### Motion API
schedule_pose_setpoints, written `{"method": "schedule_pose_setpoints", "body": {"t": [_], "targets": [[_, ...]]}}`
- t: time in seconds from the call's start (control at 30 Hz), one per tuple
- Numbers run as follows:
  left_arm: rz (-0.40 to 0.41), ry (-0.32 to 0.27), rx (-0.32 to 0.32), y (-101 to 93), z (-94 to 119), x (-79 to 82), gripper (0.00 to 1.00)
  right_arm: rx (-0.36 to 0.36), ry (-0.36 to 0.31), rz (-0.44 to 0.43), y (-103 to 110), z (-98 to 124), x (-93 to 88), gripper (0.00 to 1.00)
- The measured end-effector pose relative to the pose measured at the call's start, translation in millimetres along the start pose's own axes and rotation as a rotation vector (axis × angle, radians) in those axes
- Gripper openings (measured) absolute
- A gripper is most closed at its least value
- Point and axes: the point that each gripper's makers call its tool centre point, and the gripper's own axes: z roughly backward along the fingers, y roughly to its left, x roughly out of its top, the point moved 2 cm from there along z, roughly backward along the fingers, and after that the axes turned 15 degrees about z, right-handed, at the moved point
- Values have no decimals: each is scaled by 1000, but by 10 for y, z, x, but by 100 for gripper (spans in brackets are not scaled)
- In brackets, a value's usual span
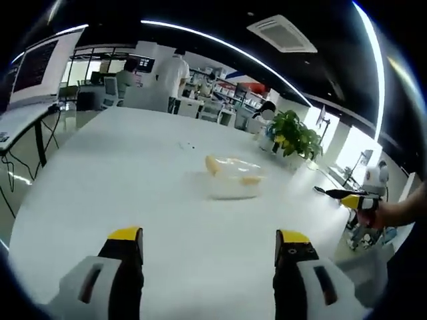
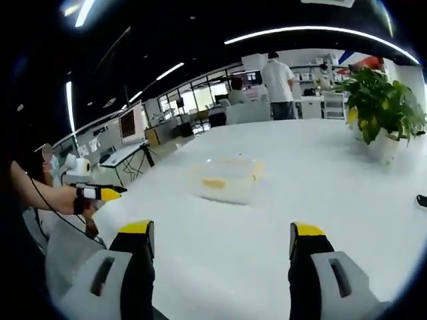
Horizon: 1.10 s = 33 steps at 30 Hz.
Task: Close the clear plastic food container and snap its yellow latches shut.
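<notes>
A clear plastic food container [image 1: 233,179] with yellow latches sits on the white table [image 1: 133,193], well ahead of my left gripper [image 1: 208,243], which is open with nothing between its yellow-tipped jaws. In the right gripper view the same container [image 2: 227,179] lies ahead of my right gripper [image 2: 223,240], also open and holding nothing. The right gripper [image 1: 350,198] enters the left gripper view at the right edge, held by a hand. The left gripper [image 2: 100,193] appears at the left of the right gripper view, also in a hand. Whether the lid is fully down I cannot tell.
A potted green plant [image 1: 293,133] [image 2: 383,107] stands at the table's far side. A small dark object [image 2: 421,200] lies at the table's right. People [image 1: 175,75] stand at desks in the background. A small white robot figure [image 1: 375,177] stands beyond the table.
</notes>
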Motion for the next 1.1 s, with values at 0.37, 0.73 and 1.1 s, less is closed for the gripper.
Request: {"method": "schedule_pose_setpoints", "body": {"t": [0.37, 0.73, 1.1], "targets": [[-39, 0, -8, 14, 230, -46, 77, -34, -11, -22, 202, 155, -56, 82], [-51, -85, 2, 38, 491, -74, 80, -68, -76, -59, 306, 196, -116, 83], [-5, -127, 107, 287, 675, -169, 78, -79, -62, -52, 376, 145, -188, 83]]}}
